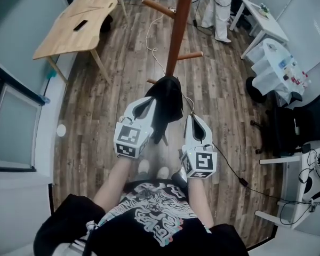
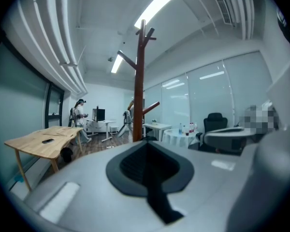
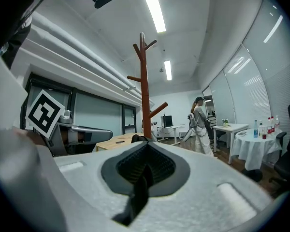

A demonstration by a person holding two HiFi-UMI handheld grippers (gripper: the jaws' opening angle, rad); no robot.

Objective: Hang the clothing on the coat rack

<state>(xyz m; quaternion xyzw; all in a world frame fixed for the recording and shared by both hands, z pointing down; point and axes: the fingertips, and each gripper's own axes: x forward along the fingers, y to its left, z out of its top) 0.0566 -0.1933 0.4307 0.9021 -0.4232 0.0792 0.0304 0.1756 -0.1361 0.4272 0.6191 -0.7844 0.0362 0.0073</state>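
White left tool (image 1: 148, 103) is clamped shut on the black clothing (image 1: 168, 97), which hangs from its tip clear of the floor, likely kept up for hooking. Beyond both tips, straight ahead, stands the rack (image 1: 180, 25). Right tool (image 1: 194, 119), jaws together just right of the cloth, seems to pinch nothing and is probably free to steady it.

— What does the person wear?
— A black T-shirt (image 1: 154, 215) with a white wavy print and short sleeves, at six o'clock in the head view.
— And the grippers?
— The left gripper (image 1: 149, 103) and the right gripper (image 1: 194, 118) have pale grey shells with dark teardrop openings. Each carries a cube with black-and-white square markers.
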